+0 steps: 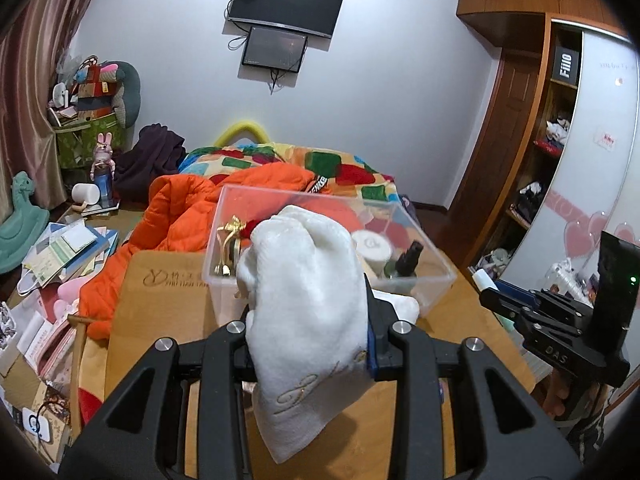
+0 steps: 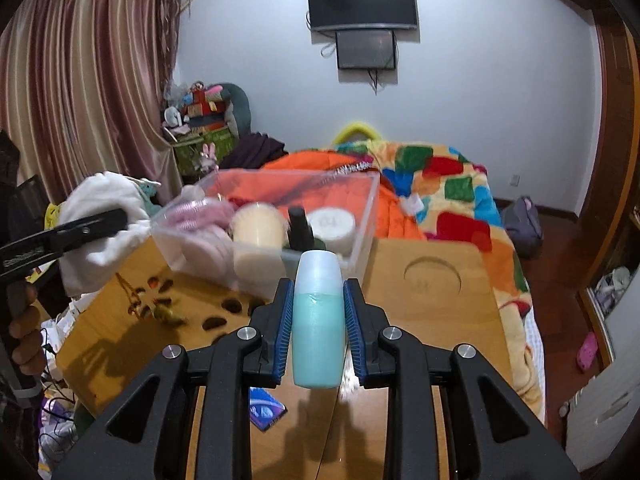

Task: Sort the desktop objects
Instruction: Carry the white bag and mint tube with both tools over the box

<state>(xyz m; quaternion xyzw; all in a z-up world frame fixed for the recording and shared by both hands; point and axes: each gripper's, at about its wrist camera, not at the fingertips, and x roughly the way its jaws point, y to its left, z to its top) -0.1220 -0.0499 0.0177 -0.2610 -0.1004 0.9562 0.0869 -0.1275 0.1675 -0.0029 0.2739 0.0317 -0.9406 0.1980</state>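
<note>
Two words can be read: "FiiiO" on a black box [image 1: 565, 63] on the wardrobe shelf, far right of the left gripper [image 1: 308, 320], and "DAS" on the right gripper [image 1: 486, 286]. Ahead of both tongs sits the clear plastic bin [image 1: 436, 280]. Left jaws are clamped on a white towel [image 1: 304, 300] with cursive embroidery I cannot read. Right jaws pinch a pale bottle of turquoise liquid [image 2: 318, 320], upright between the pads.

Box [image 2: 362, 216] sits on surface [image 2: 460, 320], bed [image 2: 460, 184] behind it; jar [image 2: 333, 226], dark bottle [image 2: 301, 228] inside. Towel [image 1: 308, 312] before box, left; bottle [image 2: 319, 328] right.
</note>
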